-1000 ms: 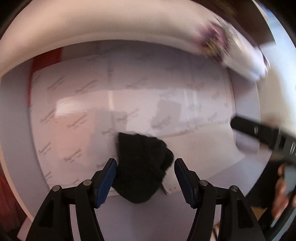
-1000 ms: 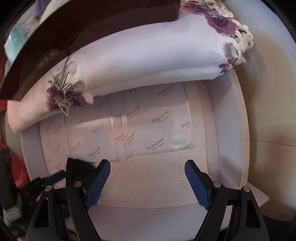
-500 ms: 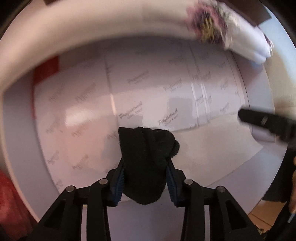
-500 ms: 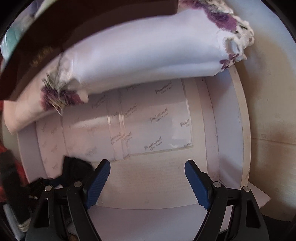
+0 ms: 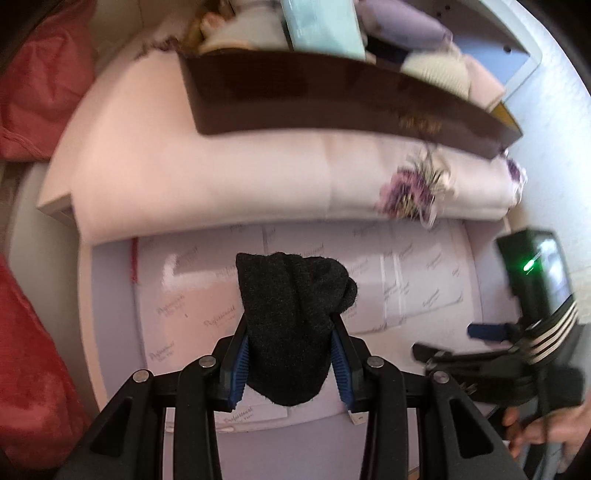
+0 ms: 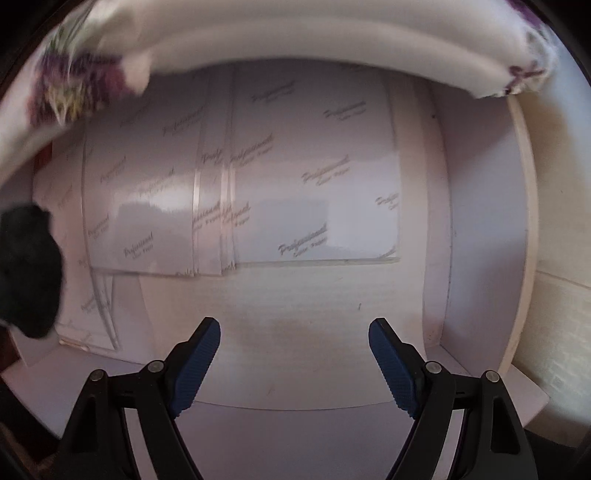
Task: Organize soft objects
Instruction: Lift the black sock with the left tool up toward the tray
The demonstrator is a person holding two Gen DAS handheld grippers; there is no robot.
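Note:
My left gripper [image 5: 290, 354] is shut on a rolled black sock [image 5: 291, 306] and holds it above the white shelf lined with glossy printed sheets [image 5: 192, 306]. The same sock shows at the left edge of the right wrist view [image 6: 27, 269]. My right gripper [image 6: 294, 350] is open and empty over the bare front part of the shelf [image 6: 295, 295]; it also appears at the right of the left wrist view [image 5: 491, 332]. A folded white cloth with purple flowers [image 5: 258, 177] lies along the back of the shelf and also shows in the right wrist view [image 6: 332, 33].
A dark brown box [image 5: 332, 96] filled with soft items, among them a mint pack [image 5: 321, 26] and lilac cloth [image 5: 402, 29], sits on the folded cloth. Red fabric [image 5: 37, 85] lies to the left. A cream wall [image 6: 554, 221] bounds the shelf on the right.
My left gripper shut on the black sock and lifted it off the shelf, pulling back so the box came into view. My right gripper moved forward and lower over the shelf, staying open.

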